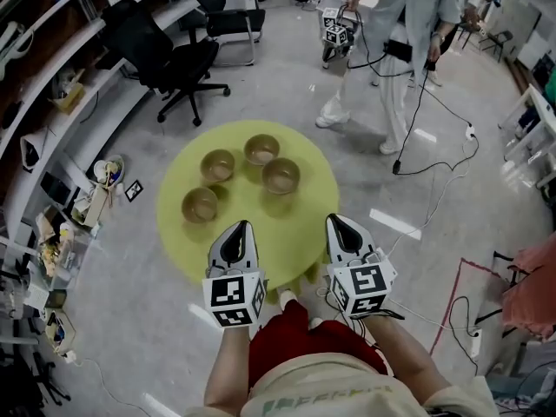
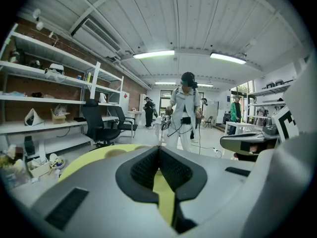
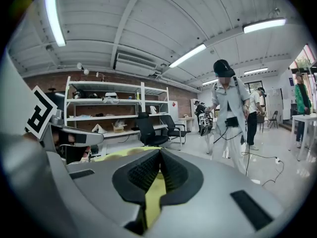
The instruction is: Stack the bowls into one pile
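Observation:
Several tan bowls stand apart on a round yellow-green table [image 1: 300, 228]: one at the back [image 1: 261, 149], one at the right [image 1: 281, 175], one at the left [image 1: 218, 165], one nearest the front left [image 1: 200, 204]. None is stacked. My left gripper [image 1: 241, 227] hovers over the table's near edge, just right of the front-left bowl, its jaws shut on nothing. My right gripper [image 1: 335, 221] is level with it, nearer than the right bowl, also shut and empty. In the gripper views the black pads meet at the left gripper's [image 2: 159, 148] and right gripper's [image 3: 160, 151] tips.
A person in light clothes [image 1: 395, 24] stands beyond the table holding grippers, with cables [image 1: 434, 168] trailing on the floor. Black office chairs [image 1: 169, 59] stand at the back left beside shelving [image 1: 52, 102]. Floor clutter [image 1: 104, 176] lies left of the table.

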A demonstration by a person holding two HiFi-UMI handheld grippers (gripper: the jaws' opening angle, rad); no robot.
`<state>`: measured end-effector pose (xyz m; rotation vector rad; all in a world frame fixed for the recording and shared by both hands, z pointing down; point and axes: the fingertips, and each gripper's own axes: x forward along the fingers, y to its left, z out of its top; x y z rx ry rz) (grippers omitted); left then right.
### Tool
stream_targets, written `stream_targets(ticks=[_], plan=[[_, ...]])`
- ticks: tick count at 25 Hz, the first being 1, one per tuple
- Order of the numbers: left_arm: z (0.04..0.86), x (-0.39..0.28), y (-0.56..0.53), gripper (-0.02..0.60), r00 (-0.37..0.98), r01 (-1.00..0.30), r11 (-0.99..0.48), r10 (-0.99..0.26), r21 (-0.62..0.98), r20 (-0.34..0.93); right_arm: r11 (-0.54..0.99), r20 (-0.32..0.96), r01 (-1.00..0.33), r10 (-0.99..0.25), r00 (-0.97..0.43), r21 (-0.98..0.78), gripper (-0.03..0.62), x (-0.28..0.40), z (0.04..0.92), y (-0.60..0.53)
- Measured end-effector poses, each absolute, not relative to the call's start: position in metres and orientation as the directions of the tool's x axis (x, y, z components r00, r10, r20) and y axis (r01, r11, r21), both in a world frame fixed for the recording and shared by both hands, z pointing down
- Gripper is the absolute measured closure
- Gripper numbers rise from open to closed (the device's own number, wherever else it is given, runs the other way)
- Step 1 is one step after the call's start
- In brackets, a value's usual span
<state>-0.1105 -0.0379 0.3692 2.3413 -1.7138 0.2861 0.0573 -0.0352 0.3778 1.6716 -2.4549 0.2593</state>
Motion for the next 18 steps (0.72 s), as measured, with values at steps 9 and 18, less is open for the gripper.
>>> stream_targets(ticks=[9,18], plan=[[0.357,-0.089,0.021,0.558,0.263,-0.964,-0.261,-0.922,0.045,0.284,0.392,0.218,-0.917,-0.892,-0.397,-0.068,0.559,0.082,0.367,0.02],[0.35,-0.063,0.089,0.558,0.236,-0.971,-0.236,-0.935,0.031,0.266,0.434,0.191,-0.898,-0.878,-0.44,-0.075,0.559,0.104,0.362,0.083]])
